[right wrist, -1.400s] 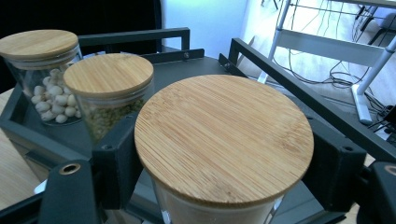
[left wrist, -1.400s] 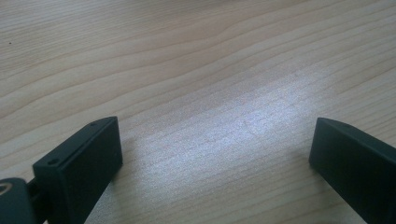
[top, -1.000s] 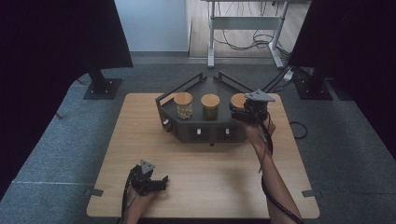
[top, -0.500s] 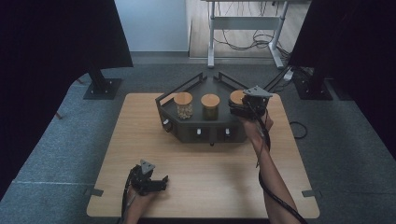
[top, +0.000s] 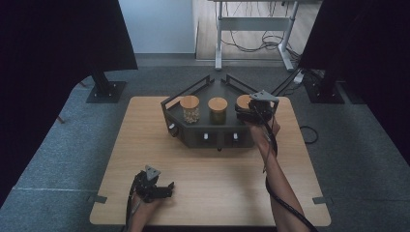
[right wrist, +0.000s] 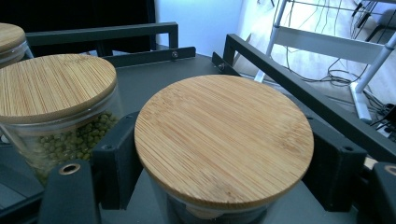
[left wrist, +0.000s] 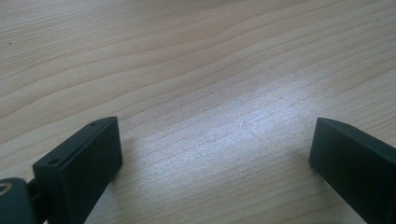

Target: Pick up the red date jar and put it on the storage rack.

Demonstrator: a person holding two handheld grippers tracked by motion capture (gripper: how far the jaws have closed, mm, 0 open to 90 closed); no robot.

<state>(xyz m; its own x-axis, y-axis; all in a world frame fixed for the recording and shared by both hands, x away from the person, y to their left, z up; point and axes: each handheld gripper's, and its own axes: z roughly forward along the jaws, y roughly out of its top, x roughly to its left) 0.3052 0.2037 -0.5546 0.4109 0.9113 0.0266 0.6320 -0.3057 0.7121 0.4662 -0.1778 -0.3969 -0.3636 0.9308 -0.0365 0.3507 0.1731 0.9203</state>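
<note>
Black rack point(top: 212, 133) on wooden table point(top: 217, 179)

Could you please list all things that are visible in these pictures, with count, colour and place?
jars: three, glass with round wooden lids, in a row on the rack; the right jar sits between the right gripper's jaws
rack: one, dark grey, at the far middle of the table
table: one, light wood, on grey carpet
stands: two, black, on the floor beside the table's far corners
metal frame: one, white, on the floor behind
left gripper: one, black, jaws open, near the table's front edge
right gripper: one, black, shut on the right jar
</note>
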